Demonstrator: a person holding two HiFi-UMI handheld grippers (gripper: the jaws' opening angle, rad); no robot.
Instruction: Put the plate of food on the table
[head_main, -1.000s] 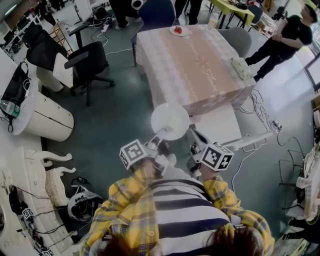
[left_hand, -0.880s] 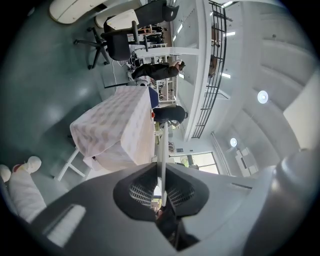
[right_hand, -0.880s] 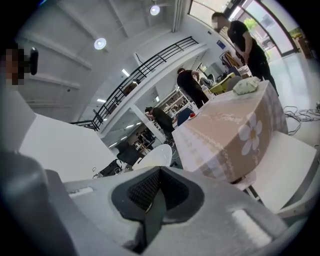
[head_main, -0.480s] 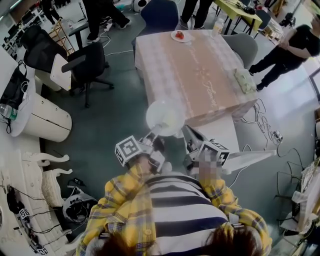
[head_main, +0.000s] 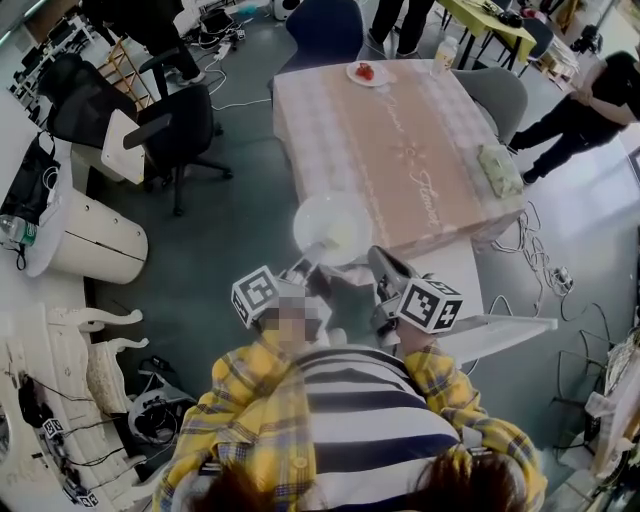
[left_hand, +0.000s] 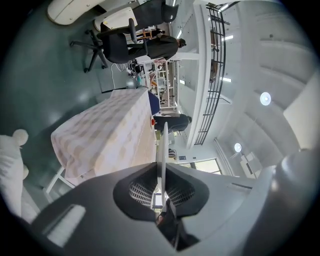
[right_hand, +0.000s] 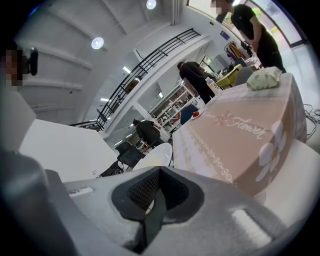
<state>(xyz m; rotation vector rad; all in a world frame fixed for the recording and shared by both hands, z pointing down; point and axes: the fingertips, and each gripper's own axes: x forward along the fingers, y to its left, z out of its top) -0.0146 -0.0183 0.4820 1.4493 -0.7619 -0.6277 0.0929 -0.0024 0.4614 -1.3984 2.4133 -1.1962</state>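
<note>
A white plate (head_main: 333, 228) with pale food on it hangs over the floor just off the near left corner of the table (head_main: 400, 150), which has a pink checked cloth. My left gripper (head_main: 306, 262) is shut on the plate's near rim. In the left gripper view the plate (left_hand: 162, 145) shows edge-on between the pads of the left gripper (left_hand: 161, 192). My right gripper (head_main: 385, 268) is beside it on the right, shut and holding nothing. In the right gripper view the right gripper (right_hand: 155, 197) points past the plate (right_hand: 155, 156) toward the table (right_hand: 240, 135).
On the table stand a small plate of red food (head_main: 365, 72), a bottle (head_main: 445, 52) and a greenish bundle (head_main: 500, 170). A white bench (head_main: 455, 272) sits at the table's near side. Black office chairs (head_main: 170, 130) and a white cabinet (head_main: 90, 235) stand left. A person in black (head_main: 585, 100) stands right.
The person carrying the plate has stepped closer to the table, so the plate now hangs nearer the table's near left corner. Both grippers keep their state.
</note>
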